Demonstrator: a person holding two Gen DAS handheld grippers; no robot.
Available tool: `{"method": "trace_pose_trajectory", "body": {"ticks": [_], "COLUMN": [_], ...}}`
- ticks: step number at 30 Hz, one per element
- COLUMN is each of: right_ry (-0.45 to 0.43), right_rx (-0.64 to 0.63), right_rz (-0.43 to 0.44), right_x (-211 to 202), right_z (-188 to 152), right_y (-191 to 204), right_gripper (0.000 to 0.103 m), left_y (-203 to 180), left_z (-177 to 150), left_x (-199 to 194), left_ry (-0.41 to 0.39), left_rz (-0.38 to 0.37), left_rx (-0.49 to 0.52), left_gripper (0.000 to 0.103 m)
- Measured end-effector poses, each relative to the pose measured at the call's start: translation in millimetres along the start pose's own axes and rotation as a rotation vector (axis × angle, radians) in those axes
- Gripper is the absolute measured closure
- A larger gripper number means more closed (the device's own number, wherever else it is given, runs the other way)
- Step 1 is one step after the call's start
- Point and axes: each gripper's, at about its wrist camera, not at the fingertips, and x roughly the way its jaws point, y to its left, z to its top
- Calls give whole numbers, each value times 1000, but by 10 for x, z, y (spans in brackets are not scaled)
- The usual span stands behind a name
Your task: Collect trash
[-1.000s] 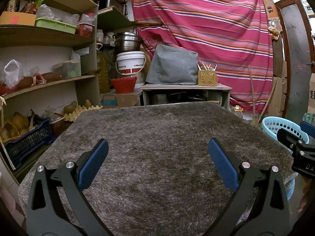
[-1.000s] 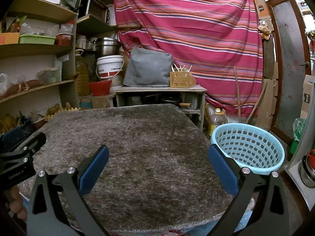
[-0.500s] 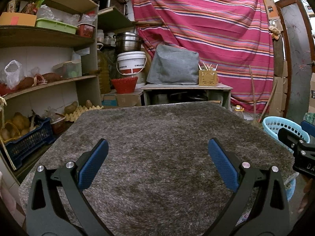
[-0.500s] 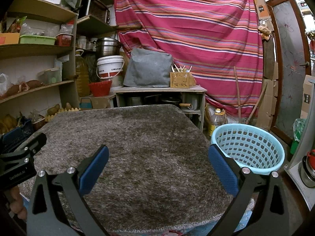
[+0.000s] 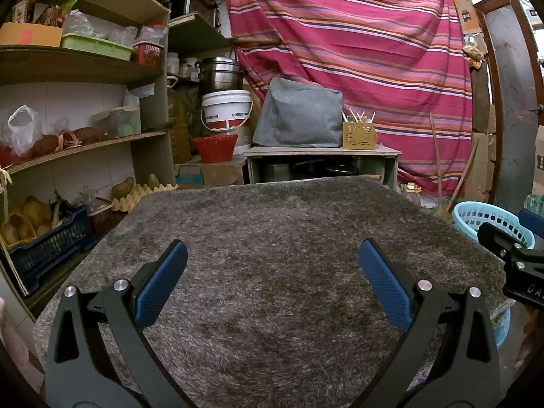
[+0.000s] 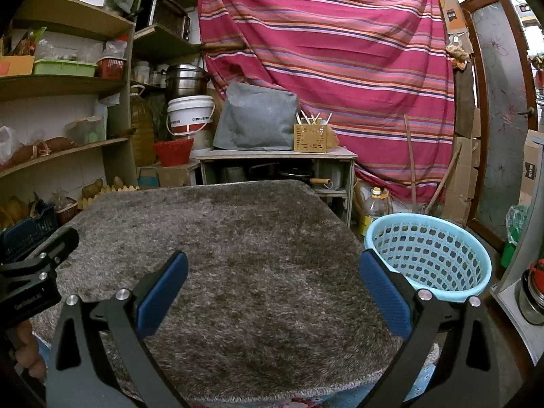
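Observation:
A grey shaggy rug (image 5: 278, 244) (image 6: 238, 238) covers the table in front of me, and I see no trash lying on it. A light blue plastic basket (image 6: 428, 255) (image 5: 482, 219) stands on the floor off the table's right side; no trash shows inside it. My left gripper (image 5: 272, 258) hovers open over the rug's near half with nothing between its blue pads. My right gripper (image 6: 272, 265) is open too, over the rug's near right part, its right finger (image 6: 380, 282) close to the basket's rim. Each gripper shows at the edge of the other's view.
Wooden shelves (image 5: 78, 68) with boxes, bags and produce line the left wall. Behind the table stands a low cabinet (image 5: 323, 163) with a grey cover and a wicker holder; buckets (image 5: 226, 112) sit beside it. A striped red cloth (image 6: 340, 51) hangs at the back. A door (image 6: 499, 102) is on the right.

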Motion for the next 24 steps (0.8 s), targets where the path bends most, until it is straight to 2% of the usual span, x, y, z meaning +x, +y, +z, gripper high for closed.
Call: {"method": "trace_pose_trajectory", "body": {"ticks": [24], "right_ry": [8], "right_rx": [5], "right_rz": [21], "right_x": [6], "right_z": [4], "right_y": [33], "right_gripper": [4], "left_y": [20], "left_z": [0], "left_x": [-7], "left_ry": [-6], "left_rz": [1], "left_rx": [7], "left_gripper": [5]}}
